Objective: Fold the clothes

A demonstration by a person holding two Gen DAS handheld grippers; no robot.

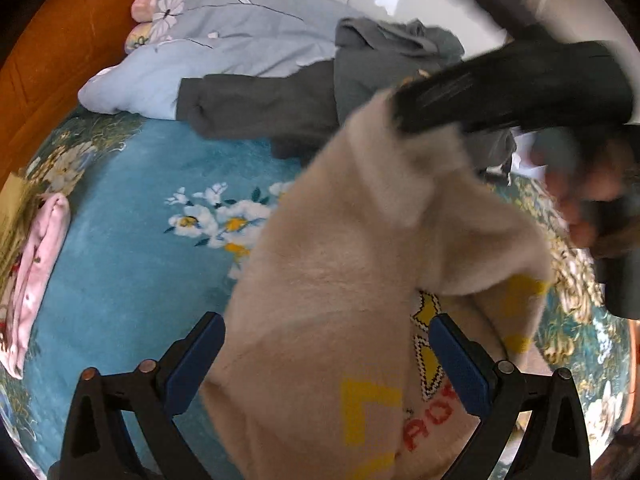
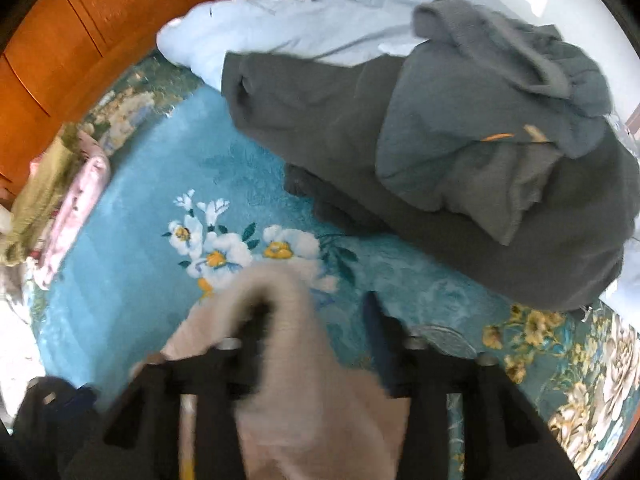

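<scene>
Spread beneath both grippers: a teal floral bedspread (image 1: pixel 120 264), reaching ahead to an orange wooden headboard (image 1: pixel 52 72). Far ahead of the left gripper (image 1: pixel 328 364), a bunched pale blue quilt (image 1: pixel 224 52), with a heap of dark grey clothes (image 2: pixel 460 168) lying against its near edge, ahead and to the right of the right gripper (image 2: pixel 316 332). Directly in front of the left gripper, lifted off the bedspread, a beige fuzzy sweater (image 1: pixel 340 280) with yellow and red lettering, its lower part hanging between that gripper's wide-open blue-padded jaws; grip not evident. Upper edge of the sweater at the right gripper's blurred tip, draped over its left finger (image 2: pixel 256 344); jaws parted, hold cannot be told. Far left of both, a folded pink garment (image 1: pixel 36 272).
</scene>
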